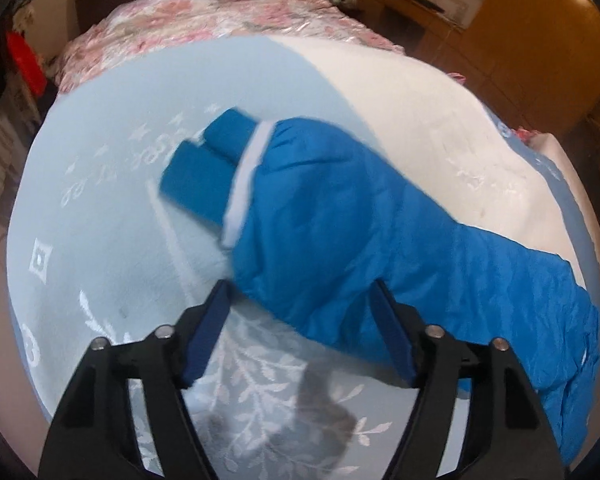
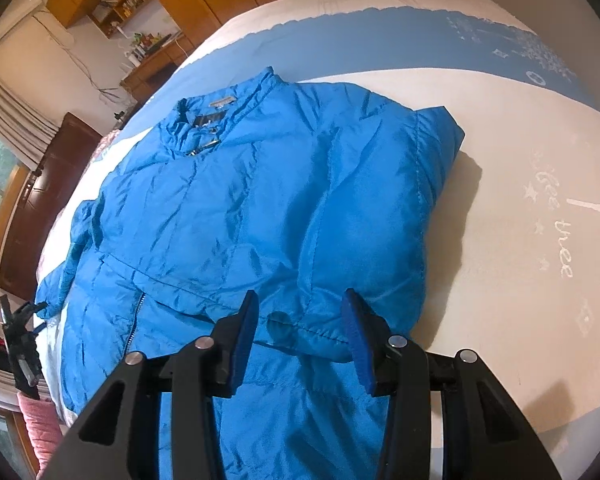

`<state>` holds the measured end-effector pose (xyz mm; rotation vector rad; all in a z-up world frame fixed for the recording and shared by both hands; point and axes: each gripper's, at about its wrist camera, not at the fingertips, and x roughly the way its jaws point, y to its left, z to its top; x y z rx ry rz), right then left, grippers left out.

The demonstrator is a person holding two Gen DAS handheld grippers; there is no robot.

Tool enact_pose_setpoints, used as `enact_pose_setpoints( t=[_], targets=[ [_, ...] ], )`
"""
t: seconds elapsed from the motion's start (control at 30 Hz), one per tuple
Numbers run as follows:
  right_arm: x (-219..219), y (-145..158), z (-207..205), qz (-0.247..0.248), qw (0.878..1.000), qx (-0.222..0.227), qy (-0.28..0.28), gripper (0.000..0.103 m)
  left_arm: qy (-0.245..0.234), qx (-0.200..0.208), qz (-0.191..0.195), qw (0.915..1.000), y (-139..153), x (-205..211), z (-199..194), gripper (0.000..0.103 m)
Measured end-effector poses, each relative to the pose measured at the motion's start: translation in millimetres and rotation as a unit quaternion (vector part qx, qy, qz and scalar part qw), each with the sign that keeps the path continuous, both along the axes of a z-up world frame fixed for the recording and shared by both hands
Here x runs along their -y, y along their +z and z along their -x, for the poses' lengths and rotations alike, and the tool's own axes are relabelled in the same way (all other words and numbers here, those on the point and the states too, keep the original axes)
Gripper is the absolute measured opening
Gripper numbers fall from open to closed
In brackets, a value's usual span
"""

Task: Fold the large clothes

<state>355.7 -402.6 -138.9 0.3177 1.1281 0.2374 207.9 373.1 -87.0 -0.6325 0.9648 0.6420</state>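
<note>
I am early in the fold: the blue puffer jacket (image 2: 260, 208) lies spread on the bedsheet (image 2: 520, 220) ahead of both my tools, collar (image 2: 204, 128) at the far end, and one side already looks turned in, judging by the thick doubled edge far right of my right gripper (image 2: 300, 336).

My left gripper (image 1: 300, 320) hangs over the sleeve (image 1: 340, 220), whose ribbed cuff (image 1: 204, 172) with its white band points away to my front left. Its jaws stand part open, straddling the near edge of the sleeve, and I cannot see the pads pressing on the cloth. My right gripper sits low over the hem, jaws part open with a fold of hem and a round snap between them; whether they pinch it I cannot tell.

Next, I judge, the left must close on the sleeve and carry it across the body, while the right steadies the hem.

White lettering on the sheet, right of my right gripper, reads roughly "tree". The collar label is too small to read.
</note>
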Motion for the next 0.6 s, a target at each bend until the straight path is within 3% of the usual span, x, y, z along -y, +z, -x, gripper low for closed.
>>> enact_pose_setpoints(
  t=[0.13, 0.2, 0.3, 0.47, 0.6],
  targets=[
    [0.2, -1.5, -0.1, -0.003, 1.000, 0.000, -0.001, 0.044, 0.005, 0.000, 0.011, 0.9999, -3.7, 0.8, -11.1, 0.051],
    [1.0, -1.9, -0.3, -0.003, 1.000, 0.000, 0.000, 0.044, 0.014, 0.006, 0.018, 0.9997, -5.2, -0.2, -10.3, 0.025],
    [1.7, -2.6, -1.1, -0.005, 1.000, -0.001, 0.000, 0.044, 0.020, 0.040, 0.050, 0.9978, -6.6, -2.6, -1.8, 0.010],
    [2.2, -2.2, -0.8, -0.004, 1.000, -0.001, -0.001, 0.044, 0.016, 0.092, 0.041, 0.9948, 7.3, 6.6, 6.7, 0.006],
    [2.1, -0.2, 2.1, -0.003, 1.000, 0.004, 0.000, 0.044, -0.008, 0.117, 0.007, 0.9931, 30.7, 33.0, 4.2, 0.005]
  ],
)
